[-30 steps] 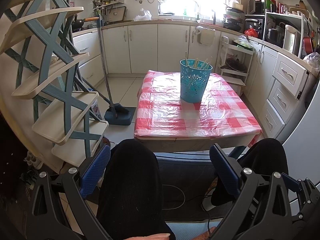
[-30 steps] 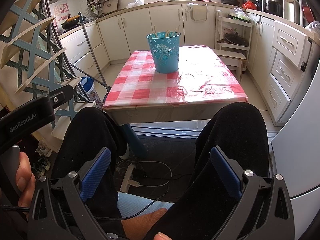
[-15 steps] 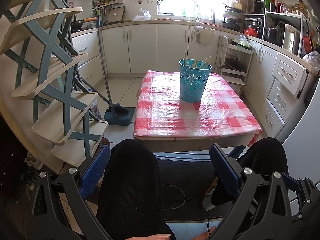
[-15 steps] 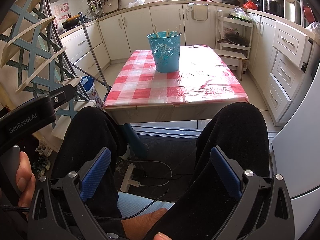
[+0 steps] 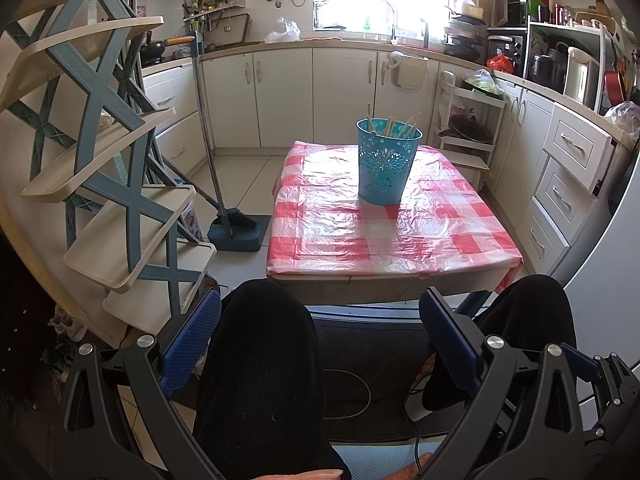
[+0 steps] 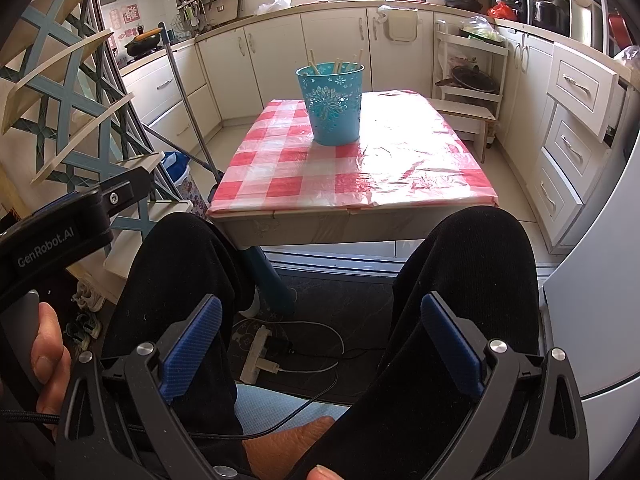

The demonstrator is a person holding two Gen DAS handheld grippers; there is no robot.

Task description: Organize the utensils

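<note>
Sitting back from the table (image 5: 392, 240), the person is keeping both grippers' fingers wide and empty; nothing is shifting, chopsticks (image 5: 394, 125) standing gathered in the turquoise bin (image 5: 386, 168).

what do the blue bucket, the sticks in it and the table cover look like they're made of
Blue bucket: probably thin painted metal or hard plastic, with punched flower cut-outs. Sticks: pale, matte, likely wood or bamboo. Table cover: thin glossy plastic sheet in red check, crinkled and glaring under the window light.
</note>
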